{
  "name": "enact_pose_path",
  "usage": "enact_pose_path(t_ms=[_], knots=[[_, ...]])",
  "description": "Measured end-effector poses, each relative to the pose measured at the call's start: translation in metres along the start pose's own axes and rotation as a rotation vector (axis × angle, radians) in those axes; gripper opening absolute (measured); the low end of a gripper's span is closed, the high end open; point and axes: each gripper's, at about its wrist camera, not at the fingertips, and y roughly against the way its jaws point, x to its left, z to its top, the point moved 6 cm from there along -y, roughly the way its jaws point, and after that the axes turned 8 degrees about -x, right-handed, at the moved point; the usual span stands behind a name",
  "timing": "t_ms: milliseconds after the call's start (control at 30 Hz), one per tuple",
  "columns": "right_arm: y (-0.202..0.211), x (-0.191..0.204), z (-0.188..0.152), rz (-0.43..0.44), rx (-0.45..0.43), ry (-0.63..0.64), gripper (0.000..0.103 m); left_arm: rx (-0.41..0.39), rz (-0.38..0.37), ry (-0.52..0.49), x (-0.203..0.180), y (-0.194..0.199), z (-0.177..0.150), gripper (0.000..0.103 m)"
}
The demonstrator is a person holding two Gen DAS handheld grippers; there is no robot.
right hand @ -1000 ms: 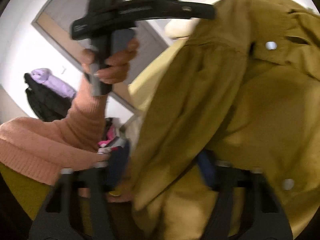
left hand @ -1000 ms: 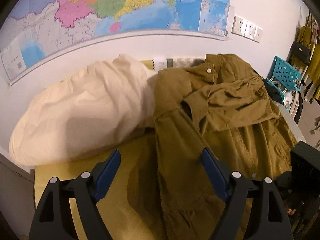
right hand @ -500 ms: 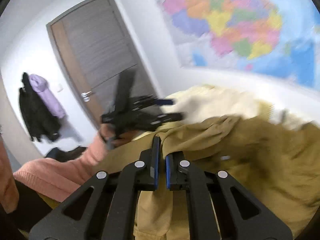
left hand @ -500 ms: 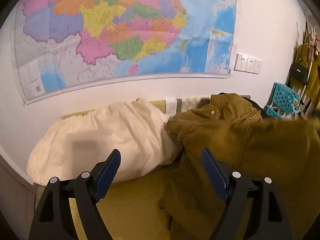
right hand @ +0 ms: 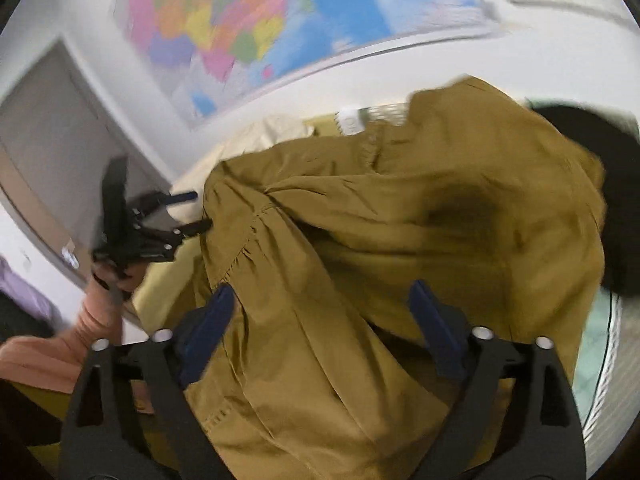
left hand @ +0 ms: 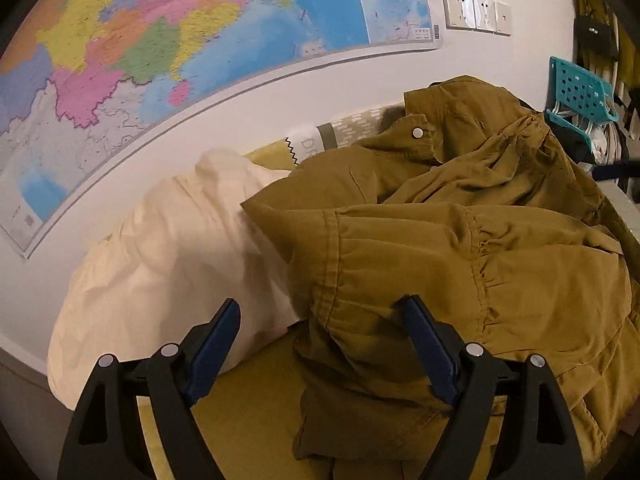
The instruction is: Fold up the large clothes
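Olive jacket (left hand: 460, 248) lies bunched beside the cream pillow (left hand: 172, 248); soft, limp, likely bulky. Left gripper (left hand: 324, 344) and right gripper (right hand: 320, 320) both spread apart, empty. Best hold looks like the stitched hem nearest the pillow.

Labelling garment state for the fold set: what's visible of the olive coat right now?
The coat is olive-brown, a thin woven cloth by its look, with stitched seams, gathered panels and a silver snap on a tab near its far end. It lies crumpled in a loose heap on the yellow sheet, unfolded, one edge draped against the cream pillow. Both tools, left and right, are open over it; neither grips it.
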Motion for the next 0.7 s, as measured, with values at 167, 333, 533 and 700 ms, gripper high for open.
enact_pose_path(t_ms=[167,333,533,700], knots=[[0.005,-0.022,-0.055,-0.111,0.072,-0.001,0.097,0.005,-0.019,0.005,0.002,-0.011,0.001,0.088],[-0.015,-0.025,-0.086,-0.178,0.164,0.093,0.055,0.008,-0.005,0.026,-0.003,-0.029,0.008,0.048],[0.055,-0.007,-0.02,-0.201,-0.084,0.139,0.018,-0.109,0.001,0.115,0.003,-0.004,0.038,0.039],[0.071,-0.022,0.044,-0.356,-0.161,0.158,0.028,-0.204,0.086,0.141,0.004,-0.002,0.068,0.061]])
